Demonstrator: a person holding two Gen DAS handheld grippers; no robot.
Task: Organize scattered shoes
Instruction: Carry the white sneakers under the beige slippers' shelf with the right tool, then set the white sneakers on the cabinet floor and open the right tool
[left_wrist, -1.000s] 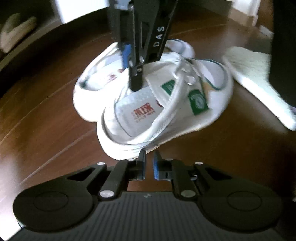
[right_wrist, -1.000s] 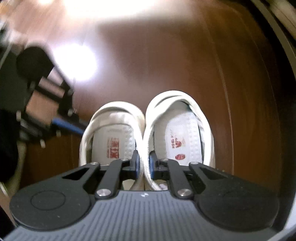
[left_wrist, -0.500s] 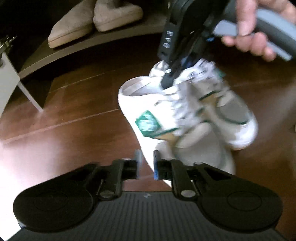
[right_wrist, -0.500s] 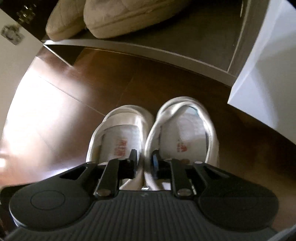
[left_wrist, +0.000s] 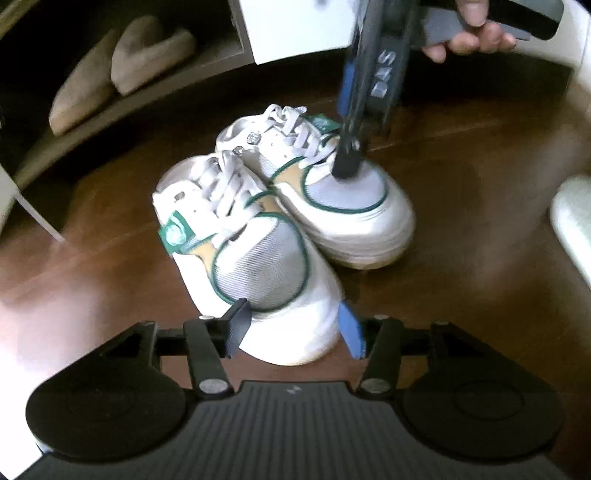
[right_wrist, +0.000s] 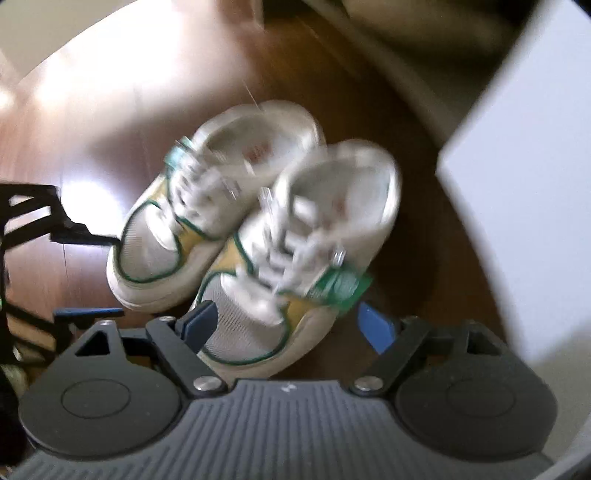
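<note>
The left tool (left_wrist: 293, 328) hangs over the toe of the nearer white sneaker (left_wrist: 255, 258), its jaws opening: the two fingers stand on either side of the toe cap, and the blurred frame leaves it unclear whether either pad brushes it. The right tool (right_wrist: 286, 325) is opening as well, spread around the toe of the other white sneaker (right_wrist: 295, 258); its blue right pad stands clear of the shoe, while the left one lies against or just over the mesh, too smeared to judge. In the left wrist view this right tool comes down from above, with one dark finger (left_wrist: 349, 162) over the far shoe's toe and a hand (left_wrist: 469, 33) on its grey handle.

The two sneakers, white with green piping and green tongue tags, sit side by side and touching on the dark wooden floor (left_wrist: 461, 229), toes the same way. Beyond their heels runs a low shelf (left_wrist: 155, 99) carrying a pair of beige slippers (left_wrist: 122, 74), beside a white panel (left_wrist: 295, 29). A pale mat (left_wrist: 572, 221) shows at the floor's right edge.
</note>
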